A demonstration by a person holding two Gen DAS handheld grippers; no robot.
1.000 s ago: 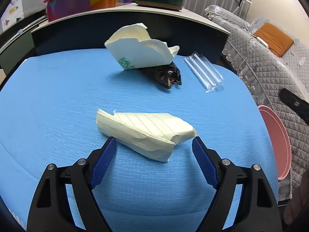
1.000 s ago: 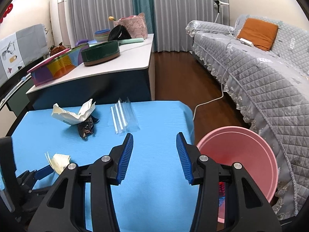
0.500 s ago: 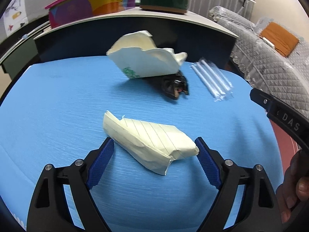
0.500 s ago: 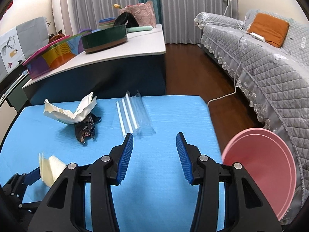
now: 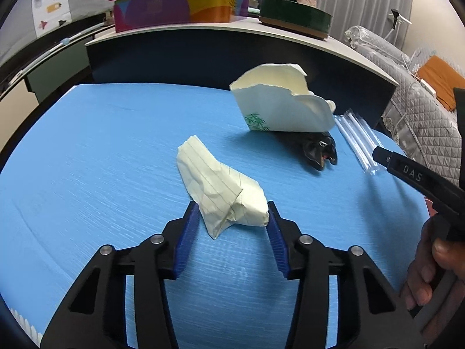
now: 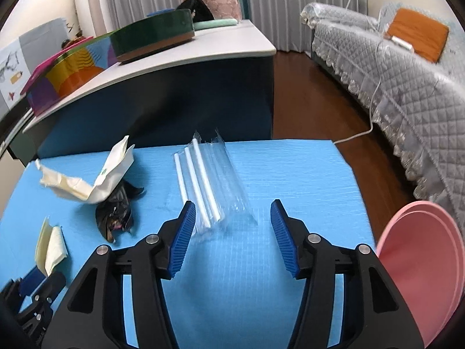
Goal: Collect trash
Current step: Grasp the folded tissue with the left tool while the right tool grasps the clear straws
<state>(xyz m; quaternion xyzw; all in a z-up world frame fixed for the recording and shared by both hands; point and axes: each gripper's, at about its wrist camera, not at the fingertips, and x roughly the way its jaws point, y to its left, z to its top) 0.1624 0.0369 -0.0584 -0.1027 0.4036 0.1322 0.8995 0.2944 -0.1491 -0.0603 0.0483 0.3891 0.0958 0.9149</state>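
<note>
Left wrist: crumpled lined paper, pale yellow.

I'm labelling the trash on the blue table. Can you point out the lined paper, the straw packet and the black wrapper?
lined paper (image 5: pixel 223 192), left wrist view, middle of the crumpled sheet
straw packet (image 6: pixel 203 186), right wrist view, on a white straw
black wrapper (image 6: pixel 114 212), right wrist view, middle of the crumpled foil
</note>
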